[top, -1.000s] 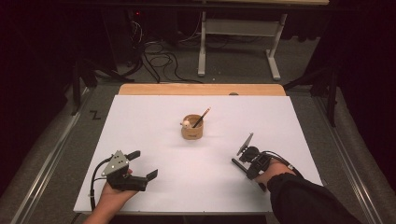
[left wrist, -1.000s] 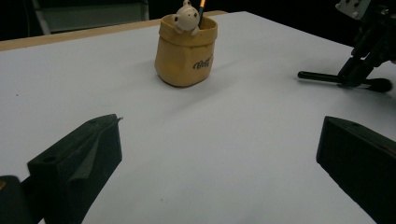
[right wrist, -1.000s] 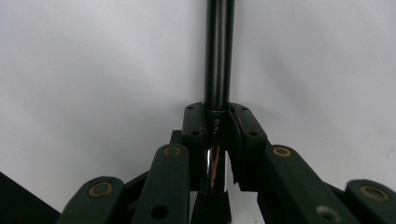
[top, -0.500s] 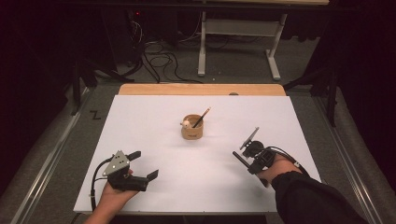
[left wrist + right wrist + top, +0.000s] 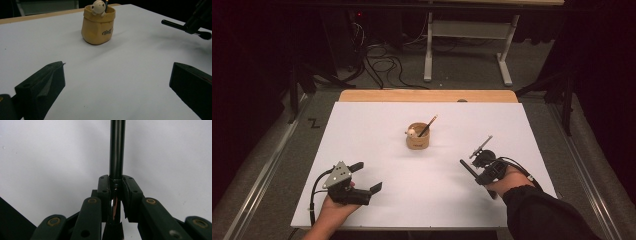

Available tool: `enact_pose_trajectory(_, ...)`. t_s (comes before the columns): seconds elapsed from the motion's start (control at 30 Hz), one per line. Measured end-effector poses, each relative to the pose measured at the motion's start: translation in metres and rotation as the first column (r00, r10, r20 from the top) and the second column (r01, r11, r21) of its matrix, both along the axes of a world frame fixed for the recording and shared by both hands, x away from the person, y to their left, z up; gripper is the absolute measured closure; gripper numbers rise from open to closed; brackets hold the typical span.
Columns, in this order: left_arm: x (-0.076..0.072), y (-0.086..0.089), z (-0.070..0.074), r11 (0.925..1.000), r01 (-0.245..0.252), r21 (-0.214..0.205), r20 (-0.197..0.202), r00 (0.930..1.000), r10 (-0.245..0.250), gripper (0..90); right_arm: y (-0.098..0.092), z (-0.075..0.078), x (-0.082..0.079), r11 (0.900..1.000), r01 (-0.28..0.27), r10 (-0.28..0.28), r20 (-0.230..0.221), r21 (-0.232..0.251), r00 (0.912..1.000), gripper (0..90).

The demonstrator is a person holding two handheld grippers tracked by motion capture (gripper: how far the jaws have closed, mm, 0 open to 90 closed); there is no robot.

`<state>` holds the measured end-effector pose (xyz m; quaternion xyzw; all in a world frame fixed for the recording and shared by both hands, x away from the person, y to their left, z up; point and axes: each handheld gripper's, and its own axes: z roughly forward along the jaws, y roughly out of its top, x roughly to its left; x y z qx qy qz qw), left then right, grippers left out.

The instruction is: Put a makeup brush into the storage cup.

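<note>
A tan pen holder [image 5: 417, 140] [image 5: 97, 27] stands at the middle of the white table [image 5: 377, 125], with a pencil [image 5: 428, 126] and a small pale figure [image 5: 411, 132] [image 5: 98, 6] in it. My right gripper [image 5: 477, 172] [image 5: 116, 182] is at the right, a little above the table, shut on a thin black pen [image 5: 466, 166] [image 5: 117, 150] [image 5: 175, 25] that sticks out past the jaws. My left gripper [image 5: 369, 176] [image 5: 117, 75] rests near the front left. It is open, with nothing between its jaws, and it faces the holder.
A bare wooden strip [image 5: 427, 96] runs along the table's far edge. Behind it, cables [image 5: 382, 65] and a white desk frame [image 5: 462, 50] sit on the floor. Dark stands [image 5: 294, 85] flank the table at both sides.
My right gripper has shifted slightly up and to the right with the pen still in it. The left gripper has stayed in place.
</note>
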<state>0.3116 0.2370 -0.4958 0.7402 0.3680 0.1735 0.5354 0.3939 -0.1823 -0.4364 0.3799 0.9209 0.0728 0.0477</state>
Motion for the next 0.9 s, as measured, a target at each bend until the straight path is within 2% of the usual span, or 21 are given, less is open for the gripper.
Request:
enact_pose_trajectory(0.07, 0.0, 0.0, 0.0, 1.0, 0.002, 0.003, -0.004, 1.0, -0.002, 0.8, 0.0, 0.0, -0.001, 0.9999, 0.003, -0.003, 0.01, 0.014, 0.9999, 78.9)
enact_pose_trajectory(0.2, 0.0, 0.0, -0.001, 1.0, 0.001, -0.001, -0.006, 1.0, -0.001, 0.8, 0.0, 0.001, -0.005, 0.9989, -0.007, 0.004, 0.067, 0.046, 0.9978, 78.9)
enact_pose_trajectory(0.33, 0.0, 0.0, -0.001, 1.0, 0.001, 0.0, -0.006, 1.0, -0.001, 0.8, 0.0, 0.005, -0.01, 0.9984, -0.031, 0.024, 0.136, 0.048, 0.9905, 78.9)
enact_pose_trajectory(0.43, 0.001, -0.001, -0.002, 1.0, 0.001, 0.002, -0.008, 1.0, -0.001, 0.8, 0.001, 0.007, -0.015, 0.9965, -0.031, 0.017, 0.171, 0.078, 0.9851, 78.9)
enact_pose_trajectory(0.57, 0.0, -0.003, -0.002, 1.0, 0.005, 0.008, -0.01, 0.9999, -0.005, 0.8, 0.002, 0.008, -0.02, 0.9916, -0.049, 0.025, 0.198, 0.12, 0.9799, 78.8)
enact_pose_trajectory(0.67, 0.001, -0.003, -0.002, 1.0, 0.003, 0.007, -0.011, 0.9999, -0.003, 0.8, 0.002, 0.008, -0.024, 0.9873, -0.043, 0.01, 0.214, 0.153, 0.9769, 78.8)
enact_pose_trajectory(0.77, 0.001, -0.004, -0.003, 1.0, 0.004, 0.006, -0.014, 0.9999, -0.004, 0.8, 0.002, 0.005, -0.026, 0.9798, -0.065, 0.015, 0.253, 0.189, 0.9672, 78.9)
enact_pose_trajectory(0.8, 0.001, -0.004, -0.003, 1.0, 0.003, 0.007, -0.014, 0.9999, -0.003, 0.8, 0.003, 0.005, -0.028, 0.9818, -0.066, 0.017, 0.262, 0.178, 0.965, 78.8)
enact_pose_trajectory(0.9, 0.001, -0.004, -0.003, 1.0, 0.002, 0.009, -0.017, 0.9999, -0.002, 0.8, 0.006, 0.002, -0.031, 0.9777, -0.084, 0.022, 0.302, 0.192, 0.9531, 78.8)
